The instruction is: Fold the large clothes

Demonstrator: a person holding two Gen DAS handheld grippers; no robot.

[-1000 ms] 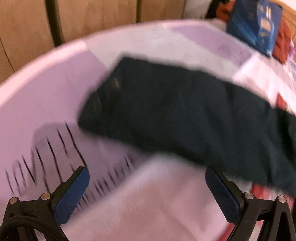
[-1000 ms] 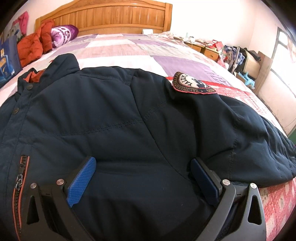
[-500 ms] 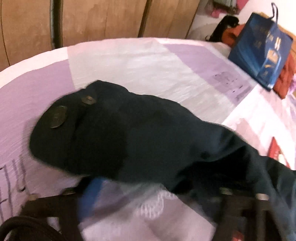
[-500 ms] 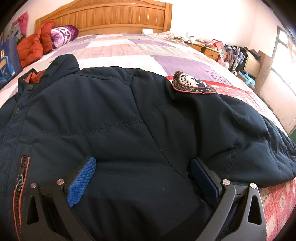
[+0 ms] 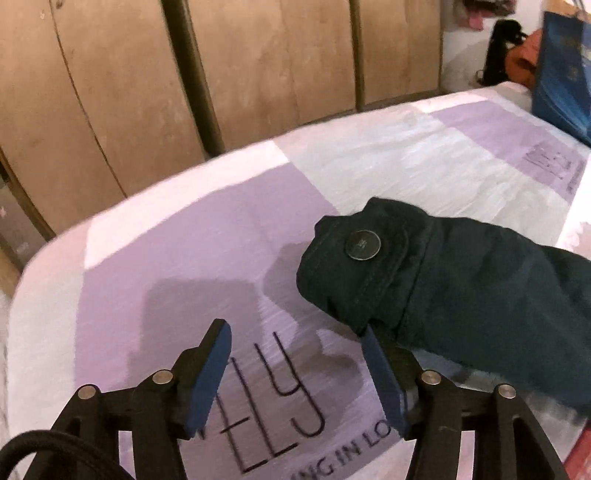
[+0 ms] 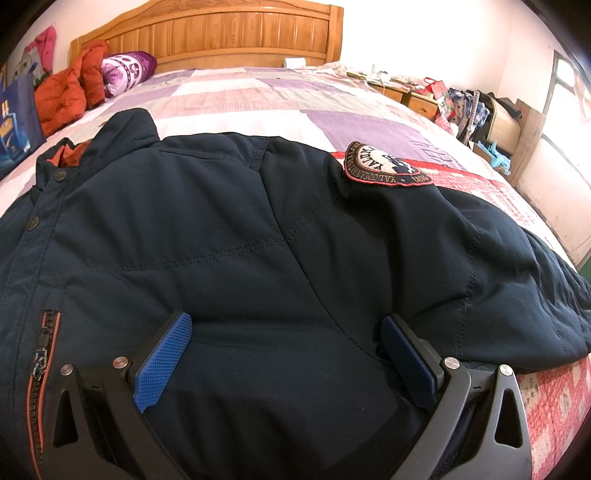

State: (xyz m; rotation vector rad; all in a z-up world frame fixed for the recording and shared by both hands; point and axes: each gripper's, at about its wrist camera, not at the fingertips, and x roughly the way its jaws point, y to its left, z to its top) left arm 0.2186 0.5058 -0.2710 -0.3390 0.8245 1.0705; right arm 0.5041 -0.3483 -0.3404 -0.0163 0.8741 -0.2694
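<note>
A dark navy jacket [image 6: 229, 236] lies spread on the bed, collar toward the headboard, with a round patch [image 6: 386, 168] on its sleeve. My right gripper [image 6: 284, 332] is open, low over the jacket's body, fabric between the fingers. In the left wrist view one sleeve cuff [image 5: 369, 266] with a metal snap button [image 5: 363, 245] lies on the quilt. My left gripper [image 5: 295, 343] is open and empty just left of the cuff; its right finger [image 5: 380, 373] sits at the cuff's lower edge.
The patchwork quilt [image 5: 207, 251] covers the bed. Wooden wardrobe doors [image 5: 258, 66] stand beyond the bed's edge. A blue bag [image 5: 565, 66], red clothes [image 6: 66, 92] and a purple pillow [image 6: 127, 68] lie near the headboard [image 6: 229, 35]. Cluttered nightstands [image 6: 417, 96] stand at the right.
The left wrist view has swung left and closed in on the sleeve cuff, which now lies at the right. The left fingers stand closer together. The right gripper has not moved.
</note>
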